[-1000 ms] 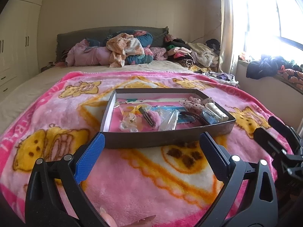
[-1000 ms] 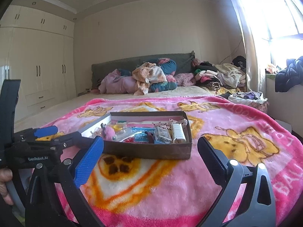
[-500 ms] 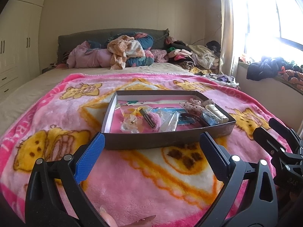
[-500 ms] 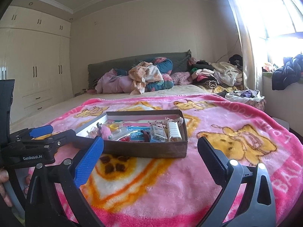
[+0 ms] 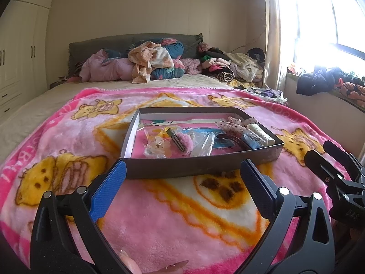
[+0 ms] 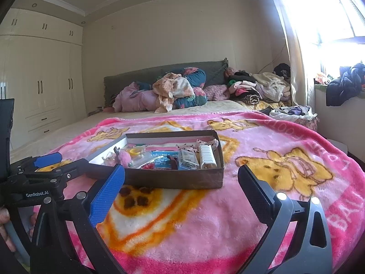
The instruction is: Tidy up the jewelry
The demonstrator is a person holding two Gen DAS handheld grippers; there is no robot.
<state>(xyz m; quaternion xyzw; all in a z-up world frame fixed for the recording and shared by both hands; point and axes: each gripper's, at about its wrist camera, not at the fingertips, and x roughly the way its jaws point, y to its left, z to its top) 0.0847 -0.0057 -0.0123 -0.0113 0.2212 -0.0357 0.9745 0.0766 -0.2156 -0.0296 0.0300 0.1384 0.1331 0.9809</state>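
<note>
one shallow dark box (image 5: 200, 166) of jewelry and small accessories lies on the pink bear-print blanket (image 5: 159, 217), open-topped, near the middle of the bed. contents, as far as we can make out: a pink fluffy clip (image 5: 182, 142), clear little bags (image 5: 157, 147), a blue card (image 5: 219, 137), a spotted fabric bow (image 5: 237, 123), a small clear case (image 6: 187, 158) and a white ribbed case (image 6: 207, 156) side by side at the right end. finer pieces are too small for us to identify.

we hold the left hand-held gripper (image 5: 182, 178) just short of the box's near wall, fingers spread wide, nothing between them. the right hand-held gripper (image 6: 181, 182) hovers at the box's right near corner, likewise wide apart and empty.

beyond: heaped clothes (image 6: 178, 91) at the headboard, white wardrobes (image 6: 45, 86) left, bright window (image 5: 328, 22) right.
</note>
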